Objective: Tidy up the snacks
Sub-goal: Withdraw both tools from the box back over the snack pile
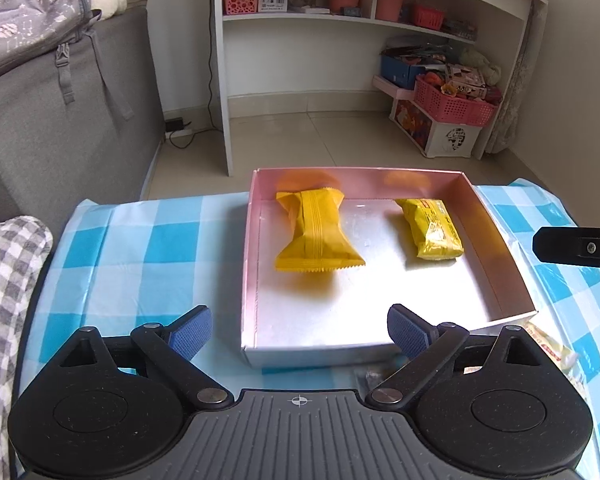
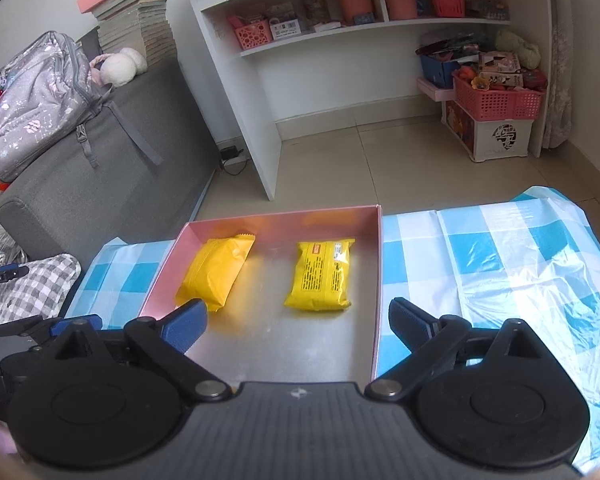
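1. Your left gripper point(image 1: 299, 330) has its blue-padded fingers point(image 1: 190, 332) spread wide with nothing between them. It hangs over the near edge of the shallow pink cardboard box with the silvery floor point(image 1: 256, 280).
2. Your right gripper point(image 2: 298, 322) is the same deal: jaws wide apart, holding nothing, sitting over the near right part of the box point(image 2: 378, 280). One fingertip is over the box floor, the other over the cloth past the right wall.
3. Two snacks lie inside the box. The plain orange-yellow crimped pillow packet point(image 1: 314, 232) sits in the left half, lying flat.
4. The yellow printed packet with small text and a red label point(image 1: 430, 228) lies in the right half, well apart from the first one. From the right wrist view you see its printed side up point(image 2: 320, 276).
5. The box rests on a blue-and-white checked plastic tablecloth point(image 1: 140, 248).
6. One more pale wrapped snack with red print point(image 1: 552, 350) lies on the cloth just outside the near right corner of the box, partly hidden behind your left gripper.
7. There's also a small clear wrapper thing point(image 1: 370, 378) on the cloth right in front of the box, can't tell what it is.
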Available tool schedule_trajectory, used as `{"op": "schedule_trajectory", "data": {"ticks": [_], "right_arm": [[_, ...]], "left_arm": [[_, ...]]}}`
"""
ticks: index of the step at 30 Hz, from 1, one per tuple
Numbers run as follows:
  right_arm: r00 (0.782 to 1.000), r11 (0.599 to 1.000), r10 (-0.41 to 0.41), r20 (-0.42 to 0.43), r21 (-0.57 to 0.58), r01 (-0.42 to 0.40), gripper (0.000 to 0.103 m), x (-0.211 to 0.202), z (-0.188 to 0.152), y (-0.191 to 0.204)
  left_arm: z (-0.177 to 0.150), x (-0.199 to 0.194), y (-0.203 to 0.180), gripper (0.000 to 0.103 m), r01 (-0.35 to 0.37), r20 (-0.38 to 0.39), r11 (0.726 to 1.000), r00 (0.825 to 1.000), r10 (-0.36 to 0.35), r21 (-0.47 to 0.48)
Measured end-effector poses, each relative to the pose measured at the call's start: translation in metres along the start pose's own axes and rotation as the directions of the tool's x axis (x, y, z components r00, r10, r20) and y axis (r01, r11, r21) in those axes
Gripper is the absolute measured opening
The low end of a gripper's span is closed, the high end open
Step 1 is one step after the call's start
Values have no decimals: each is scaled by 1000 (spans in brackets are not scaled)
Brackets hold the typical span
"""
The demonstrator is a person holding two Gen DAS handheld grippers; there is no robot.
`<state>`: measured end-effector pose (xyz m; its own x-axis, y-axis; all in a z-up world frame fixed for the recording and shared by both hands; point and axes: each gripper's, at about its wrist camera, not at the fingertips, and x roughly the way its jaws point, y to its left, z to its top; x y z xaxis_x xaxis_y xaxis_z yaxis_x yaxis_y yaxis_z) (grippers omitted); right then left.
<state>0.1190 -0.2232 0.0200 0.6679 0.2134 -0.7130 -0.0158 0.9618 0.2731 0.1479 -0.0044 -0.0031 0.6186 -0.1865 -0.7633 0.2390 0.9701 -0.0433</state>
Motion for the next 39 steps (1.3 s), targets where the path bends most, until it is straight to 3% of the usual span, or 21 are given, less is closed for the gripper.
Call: {"op": "schedule_trajectory", "data": {"ticks": [8, 15, 19, 26, 32, 36, 39], "right_arm": [[999, 999, 0, -44, -38, -2, 101, -26, -32, 20], [995, 999, 1, -98, -41, -5, 102, -34, -69, 27], [986, 997, -54, -156, -71, 44, 101, -30, -83, 28], [970, 998, -61, -234, -28, 56, 99, -26, -99, 25], [945, 992, -116, -306, -81, 95, 96, -15, -114, 31], [929, 989, -141, -342, -91, 116, 93, -4, -122, 33], [922, 988, -151, -358, -84, 129, 93, 2, -125, 32]], "left_arm": [[-47, -42, 13, 97, -43, -57, 999, 998, 41, -25], [-93, -54, 22, 97, -32, -92, 998, 995, 27, -46], [-114, -58, 20, 97, -13, -103, 1000, 995, 14, 9], [-142, -51, 14, 97, 42, -161, 990, 987, -20, 132], [-155, -38, 16, 97, 13, -202, 987, 979, 21, 162], [-155, -39, 12, 97, 24, -186, 983, 982, 11, 179], [-152, -39, 6, 97, 39, -136, 962, 991, -3, 269]]}}
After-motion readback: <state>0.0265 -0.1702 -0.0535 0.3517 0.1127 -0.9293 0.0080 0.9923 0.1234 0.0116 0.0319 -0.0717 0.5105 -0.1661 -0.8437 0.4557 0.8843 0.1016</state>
